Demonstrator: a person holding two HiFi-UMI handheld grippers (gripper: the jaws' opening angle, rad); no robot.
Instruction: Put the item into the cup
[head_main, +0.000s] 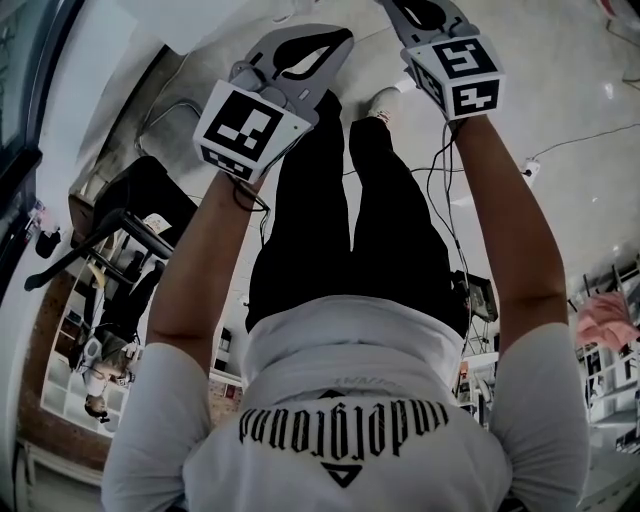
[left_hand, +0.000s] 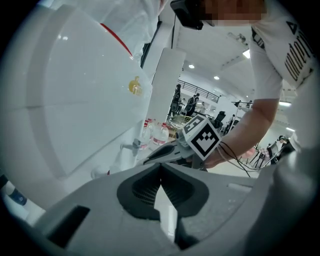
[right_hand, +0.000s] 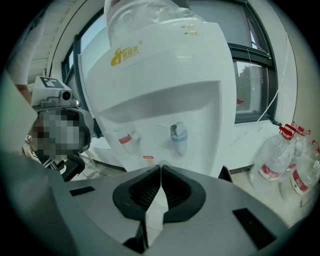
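Note:
No cup and no item show in any view. In the head view my left gripper (head_main: 338, 40) and right gripper (head_main: 428, 10) are held out over the person's black trousers (head_main: 350, 210), each with its marker cube. In the left gripper view the left gripper (left_hand: 160, 169) has its jaws pressed together with nothing between them. The right gripper (right_hand: 160, 169) is shut and empty in its own view too. The right gripper (left_hand: 165, 156) also appears in the left gripper view, just beyond the left jaws.
A white water dispenser (right_hand: 165, 85) stands right ahead of the right gripper, with a red tap (right_hand: 126, 140) and a blue tap (right_hand: 179, 136). Its white body (left_hand: 85, 95) fills the left gripper view's left. Water bottles (right_hand: 292, 167) stand on the floor at the right. Cables (head_main: 450, 190) trail by the feet.

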